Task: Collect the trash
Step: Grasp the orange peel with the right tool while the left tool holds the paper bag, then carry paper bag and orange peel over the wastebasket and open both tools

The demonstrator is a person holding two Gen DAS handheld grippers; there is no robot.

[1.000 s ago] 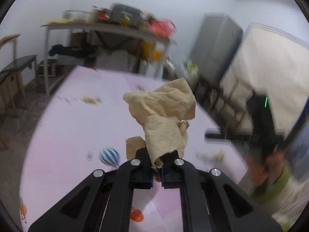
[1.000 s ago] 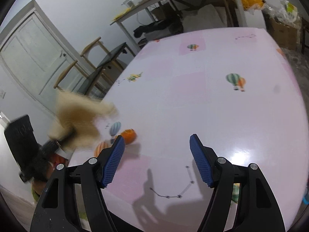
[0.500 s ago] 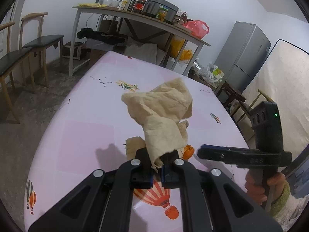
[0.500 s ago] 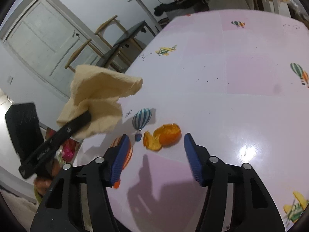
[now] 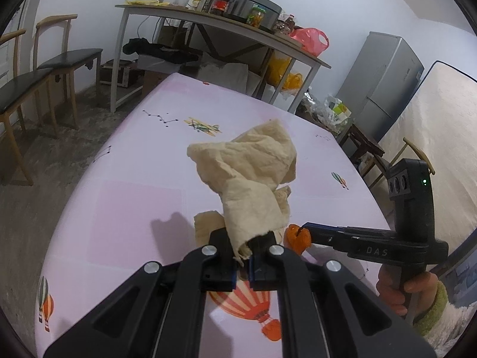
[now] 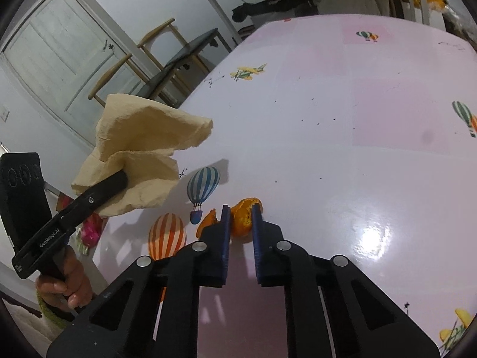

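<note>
At the near edge of a table (image 6: 342,155) laid with a pink cloth printed with hot-air balloons and small aeroplanes, two hand-held tools work side by side; the right tool (image 6: 240,216) rests its blue-padded fingers (image 6: 225,226) on either side of a piece of orange peel (image 6: 243,219) lying on the cloth, its jaws closing with the peel between them, and a second scrap of peel (image 6: 206,219) lies just left of the left finger; beside them are the printed striped balloons, one orange and one blue. The left tool (image 5: 242,264) is pressed together on a crumpled tan paper napkin (image 5: 253,176), pinching its lower end so that the sheet stands up and fans out above the fingers, clear of the cloth; seen from the right wrist camera the same napkin (image 6: 143,149) hangs off the near left corner of the table, the left tool (image 6: 119,180) gripped from below by a hand (image 6: 70,286). From the left wrist camera the right hand (image 5: 402,289), in a green-cuffed sleeve, holds its tool's handle at the table's right edge. Beyond the far edge stand wooden chairs (image 5: 38,68), a cluttered side table (image 5: 208,21) and a grey refrigerator (image 5: 384,80).
</note>
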